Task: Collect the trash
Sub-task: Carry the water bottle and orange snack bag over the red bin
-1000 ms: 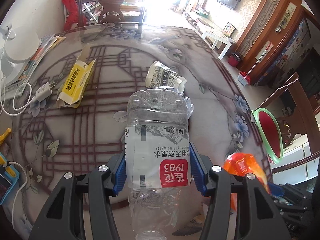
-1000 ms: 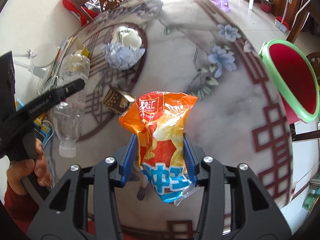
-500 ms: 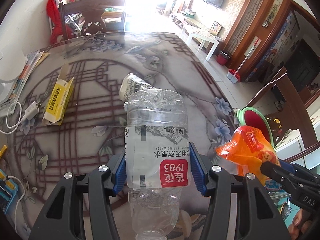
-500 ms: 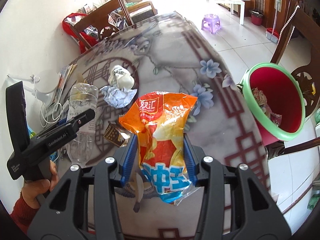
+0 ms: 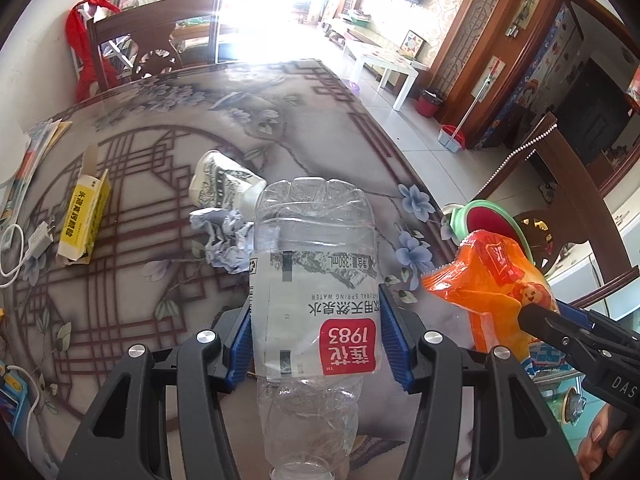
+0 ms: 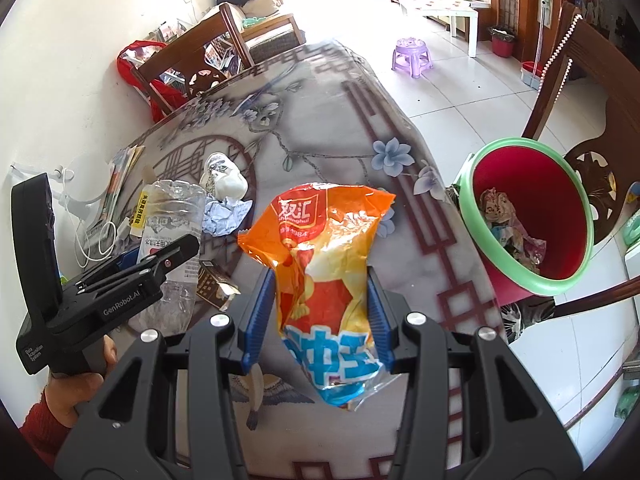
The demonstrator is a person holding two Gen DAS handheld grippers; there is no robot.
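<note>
- Left gripper (image 5: 316, 336): my blue pads are clamped on the label band of a crumpled clear bottle (image 5: 316, 280), base pointing away from me, neck toward the camera. It hangs clear of the table (image 5: 320, 128).
- Right gripper (image 6: 320, 320): pads pinched on the waist of an orange snack bag (image 6: 324, 264); top flares above the jaws, blue end hangs below. Also off the table.
- Bin (image 6: 532, 220): red with a green rim, at 2 o'clock from the bag in the right view, beyond the table edge by a chair. Crumpled wrappers already lie inside, so I judge some collecting is done.
- Neither held item is over the bin mouth yet; both drops are still pending.
- Still on the table, left view: paper wad (image 5: 224, 236) at 10 o'clock from the bottle, just beside a tipped paper cup (image 5: 218, 180) at 11 o'clock; yellow carton (image 5: 84, 216) farther out at 9 o'clock.
- Right view adds a small brown box (image 6: 214, 284) at 9 o'clock from the bag.
- Judgement: mid-task; two drops, then about four pieces left.
</note>
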